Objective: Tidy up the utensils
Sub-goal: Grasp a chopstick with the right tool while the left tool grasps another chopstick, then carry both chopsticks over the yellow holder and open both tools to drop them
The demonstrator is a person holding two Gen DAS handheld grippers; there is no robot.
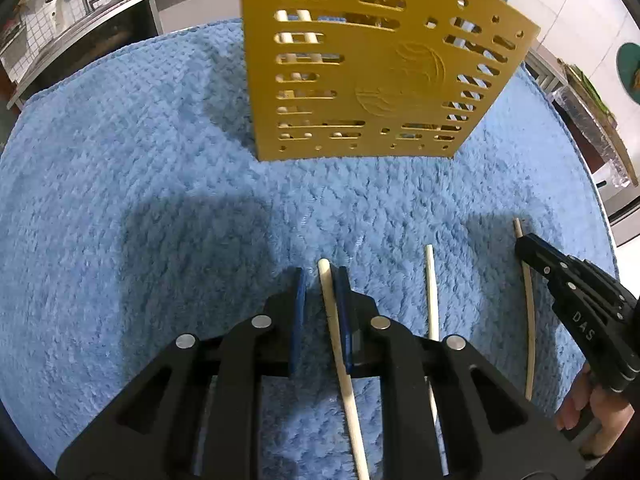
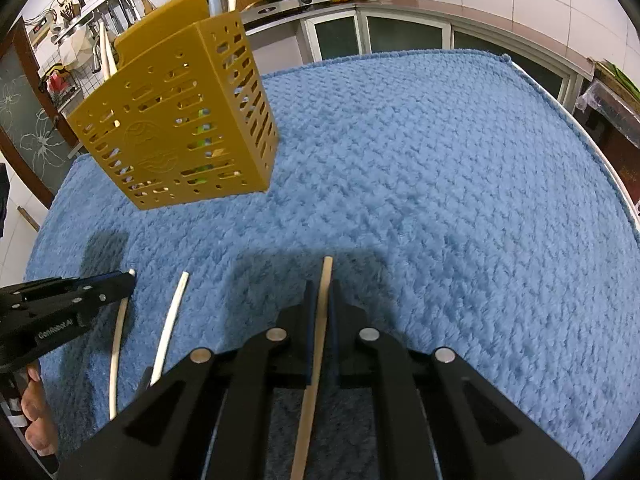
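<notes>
Blue towel (image 1: 160,200): left gripper (image 1: 322,280) parted, seemingly loose around pale chopstick (image 1: 340,344); right gripper (image 2: 320,292) clamps tan chopstick (image 2: 318,340).

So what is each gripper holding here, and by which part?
The right gripper is shut on a tan chopstick near its far tip. The left gripper straddles a white chopstick near its tip, with a gap showing: not gripped.

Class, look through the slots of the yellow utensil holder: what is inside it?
Through the yellow utensil holder's slots show pale chopsticks and something green. Two pale sticks rise above its rim. The solid wall parts hide the rest.
</notes>
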